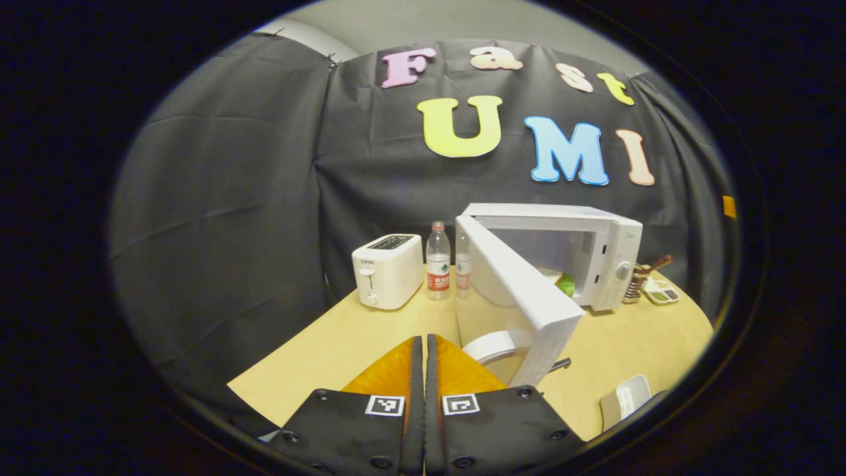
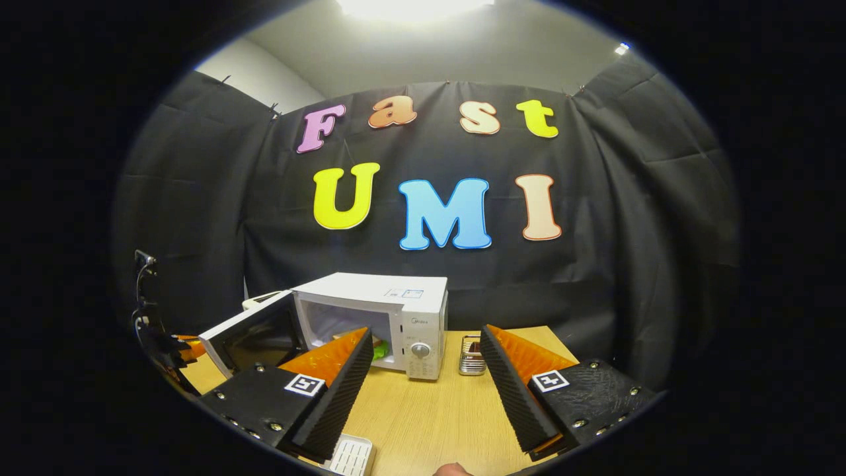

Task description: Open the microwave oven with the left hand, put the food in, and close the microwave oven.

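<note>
One white microwave oven (image 1: pixel 605 254) stands on the desk (image 1: pixel 350 337) with its door (image 1: pixel 522 291) swung wide open and green-tinged food (image 1: pixel 566 284) inside. It sits ahead of both grippers, apart from the fingers. The left gripper (image 1: pixel 423 360) has its fingers pressed together, holding nothing. The right gripper (image 2: pixel 423 370) is spread wide and empty above the desk.

The swung-out door (image 1: pixel 522 301) stands across the table (image 1: pixel 344 337) before the microwave (image 1: pixel 595 254) cavity.
</note>
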Available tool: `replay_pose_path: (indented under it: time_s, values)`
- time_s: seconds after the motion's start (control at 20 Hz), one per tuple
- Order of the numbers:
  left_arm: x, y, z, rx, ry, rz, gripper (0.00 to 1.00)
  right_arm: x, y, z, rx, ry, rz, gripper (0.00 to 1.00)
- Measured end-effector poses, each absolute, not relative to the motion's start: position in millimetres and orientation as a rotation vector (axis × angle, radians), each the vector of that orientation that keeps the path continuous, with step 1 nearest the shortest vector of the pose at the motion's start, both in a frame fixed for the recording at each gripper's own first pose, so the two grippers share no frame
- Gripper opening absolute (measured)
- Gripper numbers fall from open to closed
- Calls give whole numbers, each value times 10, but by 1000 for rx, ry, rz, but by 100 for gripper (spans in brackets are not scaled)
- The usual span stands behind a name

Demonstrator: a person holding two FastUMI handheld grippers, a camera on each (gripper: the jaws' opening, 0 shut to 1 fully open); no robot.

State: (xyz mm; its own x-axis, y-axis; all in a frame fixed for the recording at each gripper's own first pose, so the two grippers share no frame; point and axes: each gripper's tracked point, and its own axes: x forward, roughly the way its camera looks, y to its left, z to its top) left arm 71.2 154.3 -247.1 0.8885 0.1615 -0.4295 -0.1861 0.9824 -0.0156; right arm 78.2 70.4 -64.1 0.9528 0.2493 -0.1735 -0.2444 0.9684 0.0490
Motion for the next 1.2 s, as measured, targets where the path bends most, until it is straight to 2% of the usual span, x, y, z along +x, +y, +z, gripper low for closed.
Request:
replay_pose_path:
  time_s: [0.4, 1.2]
  values:
    - [880, 893, -2372, -25, 437, 63, 7, 668, 514, -648, 25, 189, 252, 98]
    - [1688, -166, -2256, -112, 411, -271, 7, 977, 597, -615, 1, 196, 147, 98]
